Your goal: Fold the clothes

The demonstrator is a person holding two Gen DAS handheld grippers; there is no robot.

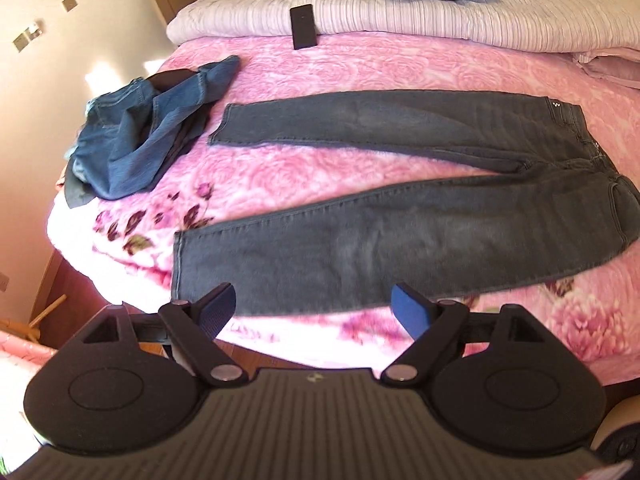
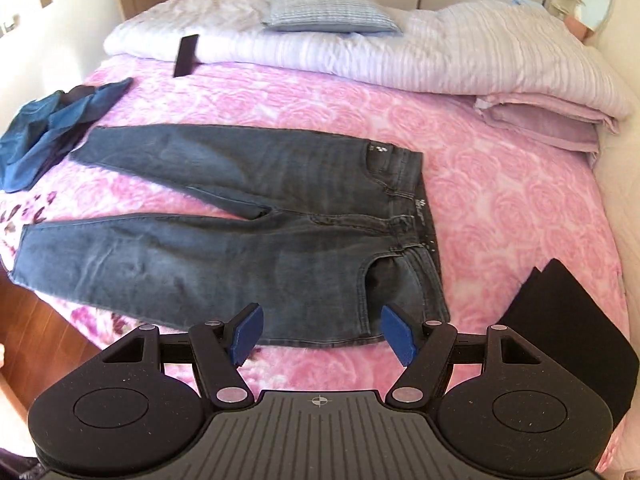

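Dark grey jeans (image 1: pixel 400 216) lie flat on the pink floral bedspread (image 1: pixel 320 68), legs spread apart toward the left, waistband to the right; they also show in the right wrist view (image 2: pixel 240 240). My left gripper (image 1: pixel 312 312) is open and empty, hovering just above the near leg's lower edge. My right gripper (image 2: pixel 320 332) is open and empty, hovering over the near hip edge by the waistband.
A crumpled heap of blue jeans (image 1: pixel 140 136) lies at the bed's left edge. A black phone (image 1: pixel 304 26) leans on a folded pale quilt (image 1: pixel 400 12) with a checked pillow (image 2: pixel 328 8). A folded black garment (image 2: pixel 568 320) lies near right. Wood floor (image 2: pixel 44 340) lies below left.
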